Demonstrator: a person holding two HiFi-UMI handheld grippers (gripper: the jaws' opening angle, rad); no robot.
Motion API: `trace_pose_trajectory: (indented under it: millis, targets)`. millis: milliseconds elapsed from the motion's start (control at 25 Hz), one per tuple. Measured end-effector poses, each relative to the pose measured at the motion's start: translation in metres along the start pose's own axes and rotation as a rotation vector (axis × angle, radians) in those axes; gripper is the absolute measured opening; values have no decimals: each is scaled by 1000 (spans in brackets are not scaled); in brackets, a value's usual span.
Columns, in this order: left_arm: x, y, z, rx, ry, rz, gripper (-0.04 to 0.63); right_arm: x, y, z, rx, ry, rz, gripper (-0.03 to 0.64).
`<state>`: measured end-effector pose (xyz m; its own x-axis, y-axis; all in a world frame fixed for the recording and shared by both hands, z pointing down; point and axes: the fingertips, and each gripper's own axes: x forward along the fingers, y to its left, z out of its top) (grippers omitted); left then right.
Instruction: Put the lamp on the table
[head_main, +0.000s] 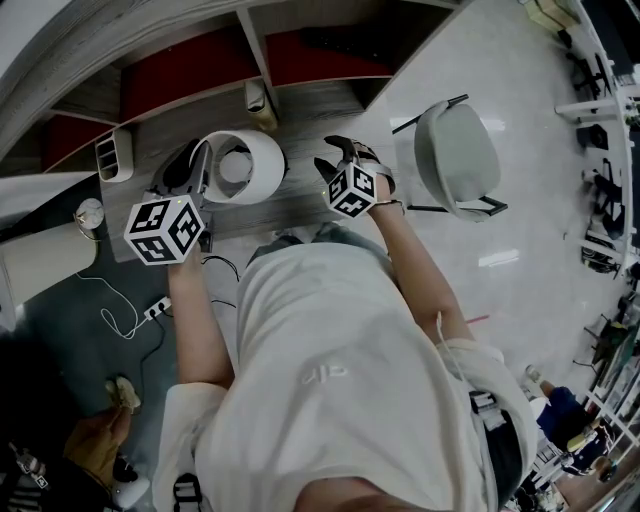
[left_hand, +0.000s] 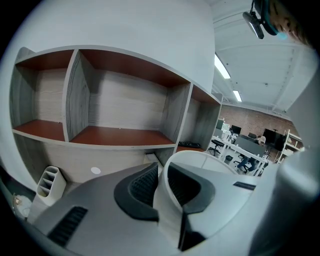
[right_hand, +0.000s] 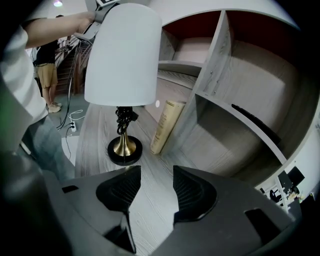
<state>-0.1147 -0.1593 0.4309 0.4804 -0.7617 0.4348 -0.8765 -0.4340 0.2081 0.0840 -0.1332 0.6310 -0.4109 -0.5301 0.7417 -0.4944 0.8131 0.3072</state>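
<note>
Lamp (right_hand: 122, 55) shade pinched in left gripper (left_hand: 162, 181), base hidden from above; right gripper (right_hand: 156, 192) spread, empty

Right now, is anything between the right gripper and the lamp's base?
Nothing visible. Only bare table lies between the open right gripper and the lamp base; the tan bottle leans off to one side.

White cylindrical lamp shade (right_hand: 122, 55): matt, smooth; cloth or plastic, cannot tell which. Brass-coloured lamp stem (right_hand: 123, 144): glossy metal. Round black lamp base (right_hand: 114, 156): dull sheen. Grey wood-grain surface (right_hand: 95, 125): matt, fine lined texture. Red-brown shelf boards (left_hand: 120, 136): smooth, low sheen. Left hand-held gripper (left_hand: 161, 177) and right hand-held gripper (right_hand: 156, 187): grey matt plastic bodies, with black ribbed pads (right_hand: 120, 190) that look rubbery. Pale floor (head_main: 520, 150): glossy, reflecting the lights.
</note>
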Motion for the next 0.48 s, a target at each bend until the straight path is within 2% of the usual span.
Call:
trace_pose_trajectory:
  millis: [480]
  targets:
    - [14,-3,8,-29,7,27,81,-13,-15,-5,45,-23,-35,203]
